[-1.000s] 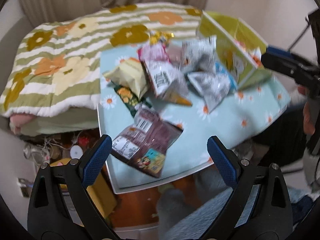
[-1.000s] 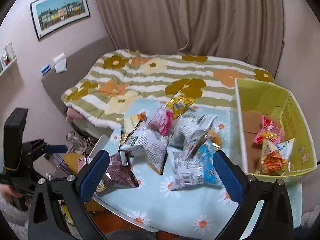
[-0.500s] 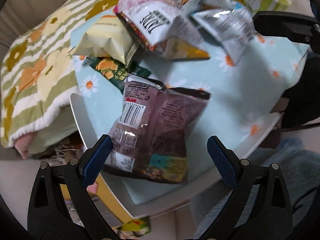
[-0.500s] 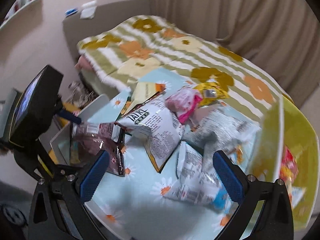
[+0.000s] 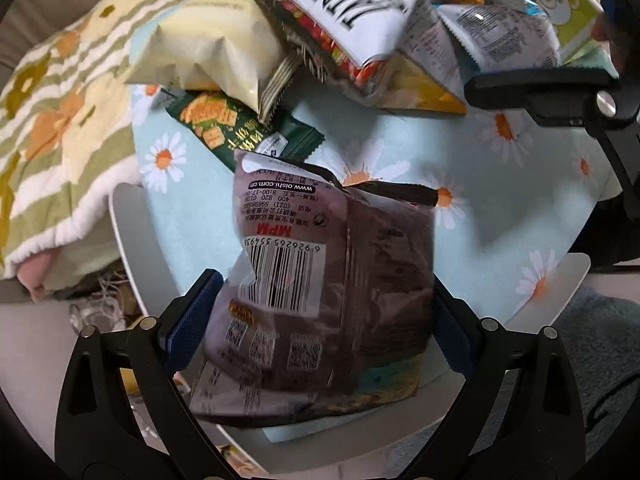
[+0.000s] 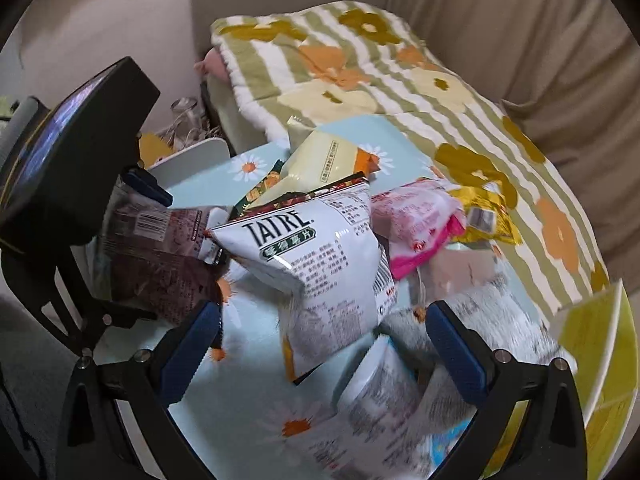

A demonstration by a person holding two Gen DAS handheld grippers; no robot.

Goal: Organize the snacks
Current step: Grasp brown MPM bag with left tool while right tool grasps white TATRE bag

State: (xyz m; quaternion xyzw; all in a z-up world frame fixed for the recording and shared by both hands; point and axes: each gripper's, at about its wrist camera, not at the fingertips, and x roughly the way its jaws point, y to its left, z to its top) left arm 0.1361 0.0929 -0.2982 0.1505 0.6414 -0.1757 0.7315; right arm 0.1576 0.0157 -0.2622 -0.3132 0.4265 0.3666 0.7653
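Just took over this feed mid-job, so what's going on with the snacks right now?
A person with a gripper in each hand is sorting snack bags piled on a daisy-print tablecloth. The left gripper has its open fingers on either side of the maroon snack bag at the table edge, not visibly squeezing it. The right gripper is open, hovering by the white TATRE bag. The yellow box sits at right.

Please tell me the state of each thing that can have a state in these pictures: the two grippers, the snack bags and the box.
left gripper: jaws open, one on each side of the brown bag
right gripper: jaws open, holding nothing
brown bag: sealed, lying at the table edge
white TATRE bag: sealed, propped on the pile
pale yellow bag: sealed, lying on the green packet
yellow-green box: open
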